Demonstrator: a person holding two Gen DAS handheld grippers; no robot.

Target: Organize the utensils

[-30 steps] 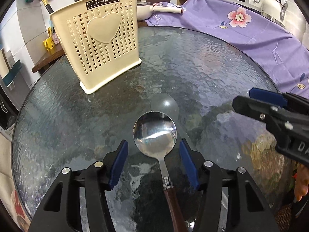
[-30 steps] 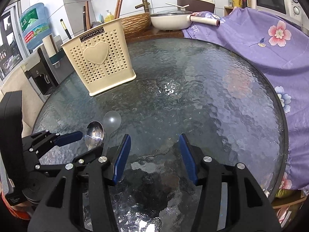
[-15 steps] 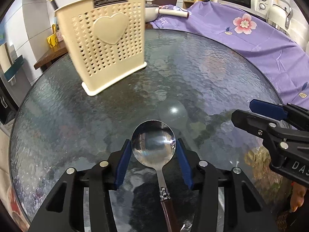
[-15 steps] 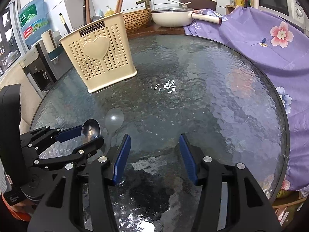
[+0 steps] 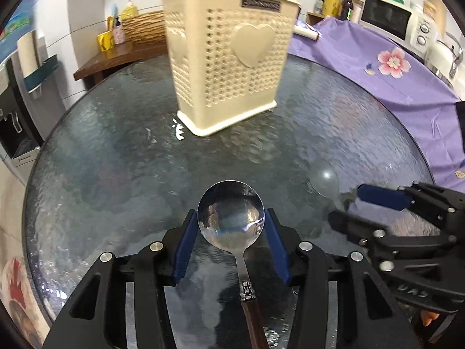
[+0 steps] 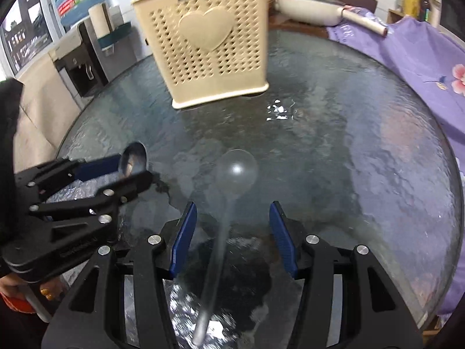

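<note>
My left gripper is shut on a metal spoon with a brown handle, its blue pads pressing both sides of the bowl. In the right wrist view, that left gripper shows at the left with the metal spoon in it. A clear plastic spoon lies on the glass table. Its handle runs back between the fingers of my right gripper, which is open and not touching it. In the left wrist view, the right gripper sits beside the clear spoon. A cream perforated utensil holder stands upright beyond.
A purple flowered cloth drapes over the table's right side. A microwave, a pan and a wicker basket sit behind the table. A water dispenser stands at the left. A hand holds the left gripper.
The left jaws have closed onto the metal spoon's bowl. Both grippers moved closer to the holder. The right gripper shifted over the clear spoon, which now lies between its fingers.
</note>
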